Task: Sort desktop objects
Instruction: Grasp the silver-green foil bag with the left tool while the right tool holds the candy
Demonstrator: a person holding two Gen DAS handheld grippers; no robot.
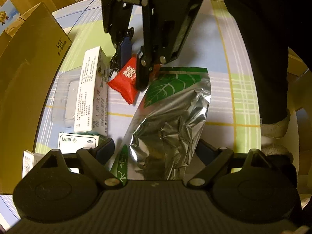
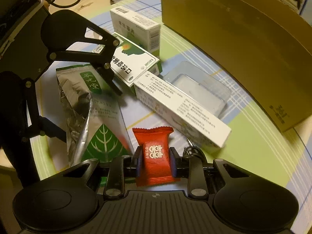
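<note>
Surface (image 2: 259, 156): round, covered by a checked cloth in blue, green and white.

Cardboard box (image 2: 234, 44): large, brown, printed side panel, standing at the surface's edge at 1 to 3 o'clock in the right wrist view. Contents cannot be told.

Foil bag (image 1: 171, 117): silver, crumpled, green leaf print, lying flat at centre in the left wrist view. Mouth gaping toward the left tongs; inside too dark to tell.

Long carton (image 2: 181, 109): white, small print, lying diagonally between bag and clear tray. Shut.

Clear tray (image 2: 197, 89): plastic blister, just beside the long carton on the cardboard box side. Appears to hold a pale insert.

Green-and-white carton (image 2: 136, 62): at 12 o'clock, shut, touching the long carton's end.

White carton (image 2: 134, 27): barcode on top, behind the green-and-white one. Shut.

Candy packet (image 2: 154, 156): red, white lettering, near the bag's leaf end, resting on the surface.

Keyring (image 1: 119, 56): dark, blue tag, beside the packet.

Right tongs (image 2: 156, 160): clamped on the candy packet, a pad on each side.

Left tongs (image 1: 156, 150): spread wide, either side of the bag's mouth, gripping nothing.
</note>
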